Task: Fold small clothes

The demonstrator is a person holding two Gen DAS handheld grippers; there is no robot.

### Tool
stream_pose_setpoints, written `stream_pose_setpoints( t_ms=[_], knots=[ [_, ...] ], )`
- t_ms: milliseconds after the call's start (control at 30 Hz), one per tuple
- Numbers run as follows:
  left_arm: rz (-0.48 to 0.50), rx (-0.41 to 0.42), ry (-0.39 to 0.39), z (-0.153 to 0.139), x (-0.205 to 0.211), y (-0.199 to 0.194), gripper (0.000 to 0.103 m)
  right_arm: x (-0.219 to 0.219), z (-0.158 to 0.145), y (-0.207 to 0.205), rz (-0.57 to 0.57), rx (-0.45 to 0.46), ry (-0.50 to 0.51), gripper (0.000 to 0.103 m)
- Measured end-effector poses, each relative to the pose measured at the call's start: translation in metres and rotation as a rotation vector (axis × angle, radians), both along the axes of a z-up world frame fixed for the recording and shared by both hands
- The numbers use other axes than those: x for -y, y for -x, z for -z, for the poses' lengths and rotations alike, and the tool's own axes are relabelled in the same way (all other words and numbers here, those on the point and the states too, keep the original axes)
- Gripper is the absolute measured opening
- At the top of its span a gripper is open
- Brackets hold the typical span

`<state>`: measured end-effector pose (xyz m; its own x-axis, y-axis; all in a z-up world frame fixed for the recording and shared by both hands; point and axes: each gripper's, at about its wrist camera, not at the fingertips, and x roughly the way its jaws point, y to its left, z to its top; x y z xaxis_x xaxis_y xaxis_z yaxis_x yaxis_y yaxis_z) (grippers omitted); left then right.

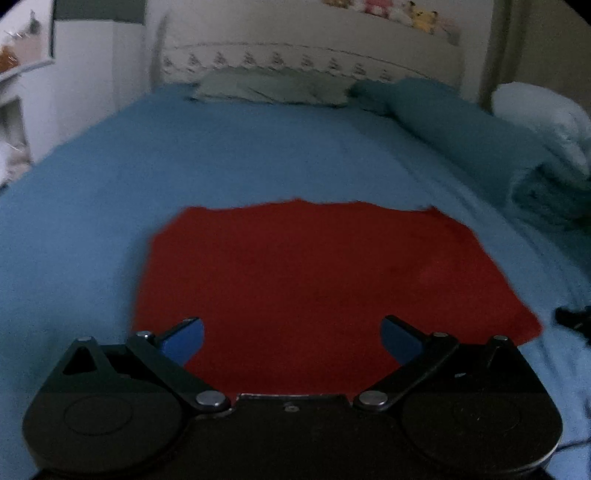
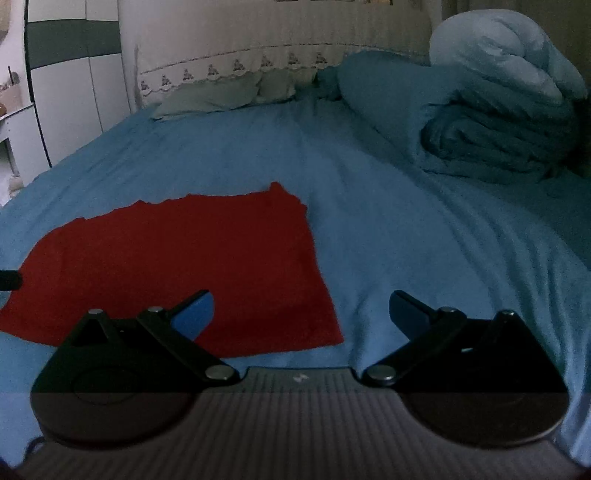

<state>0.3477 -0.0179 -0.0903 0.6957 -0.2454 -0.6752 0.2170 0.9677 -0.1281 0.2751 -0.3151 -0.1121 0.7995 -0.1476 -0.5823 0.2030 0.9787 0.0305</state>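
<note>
The red garment (image 1: pixel 325 284) lay flat on the bed (image 1: pixel 258 147), spread over the blue sheet near the bed's foot, its far edge slightly ragged toward the headboard (image 1: pixel 306 40). I held my left hand-held gripper (image 1: pixel 292 341) low over the garment's near edge, fingers spread wide with nothing between them, the red cloth filling the gap. My right hand-held gripper (image 2: pixel 302 315) stood just off the garment's right edge, equally wide and empty; its left finger (image 2: pixel 195 314) showed against the red cloth (image 2: pixel 177 266), its right finger against bare blue sheet (image 2: pixel 406 221). Beyond the garment, at the head of the bed, a grey-green pillow (image 1: pixel 273 88) rested against the pale headboard with its scalloped trim, and soft toys (image 1: pixel 391 13) sat on top of it, too blurred to name apart from a yellow one. To the right of the garment, along the bed's far side, a teal duvet (image 2: pixel 480 122) was rolled up, with a paler blue bundle (image 2: pixel 506 48) piled on it. Left of the bed stood white cupboard doors (image 2: pixel 74 85) with a grey band. The room was dim.
</note>
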Motion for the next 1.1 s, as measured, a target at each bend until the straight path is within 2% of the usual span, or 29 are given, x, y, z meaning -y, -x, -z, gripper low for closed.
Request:
stream_pose_setpoints(
  t_ms=[167, 300, 333, 367, 533, 667, 700, 733, 833, 900, 967, 1100],
  knots=[
    [0.027, -0.047, -0.017, 0.011, 0.031, -0.007, 0.103, -0.006, 0.019, 0.008, 0.008, -0.058, -0.14, 0.103],
    [0.047, -0.072, -0.03, 0.021, 0.045, -0.017, 0.103, 0.0, 0.045, 0.004, 0.062, -0.033, -0.25, 0.103],
    [0.049, -0.075, -0.032, 0.023, 0.048, -0.017, 0.103, 0.003, 0.052, 0.002, 0.075, -0.031, -0.282, 0.101],
    [0.05, -0.076, -0.033, 0.025, 0.049, -0.018, 0.103, 0.006, 0.058, -0.002, 0.089, -0.028, -0.315, 0.095],
    [0.046, -0.083, -0.027, 0.028, 0.054, -0.024, 0.103, 0.024, 0.075, -0.018, 0.176, 0.057, -0.434, 0.092],
    [0.025, -0.092, -0.023, 0.028, 0.055, -0.032, 0.103, 0.04, 0.08, -0.036, 0.255, 0.094, -0.503, 0.078],
    [0.021, -0.093, -0.019, 0.028, 0.055, -0.035, 0.103, 0.042, 0.081, -0.038, 0.276, 0.098, -0.523, 0.078],
    [0.019, -0.093, -0.016, 0.028, 0.056, -0.039, 0.103, 0.043, 0.081, -0.04, 0.288, 0.095, -0.531, 0.078],
    [0.013, -0.09, -0.017, 0.028, 0.056, -0.046, 0.103, 0.03, 0.075, -0.046, 0.227, 0.062, -0.441, 0.077],
    [0.011, -0.093, -0.023, 0.031, 0.057, -0.052, 0.103, 0.027, 0.077, -0.043, 0.23, 0.049, -0.413, 0.072],
    [0.006, -0.097, -0.023, 0.033, 0.056, -0.057, 0.103, 0.03, 0.08, -0.04, 0.245, 0.058, -0.427, 0.066],
    [-0.006, -0.103, -0.029, 0.038, 0.055, -0.067, 0.103, 0.033, 0.083, -0.035, 0.273, 0.078, -0.464, 0.066]
  ],
)
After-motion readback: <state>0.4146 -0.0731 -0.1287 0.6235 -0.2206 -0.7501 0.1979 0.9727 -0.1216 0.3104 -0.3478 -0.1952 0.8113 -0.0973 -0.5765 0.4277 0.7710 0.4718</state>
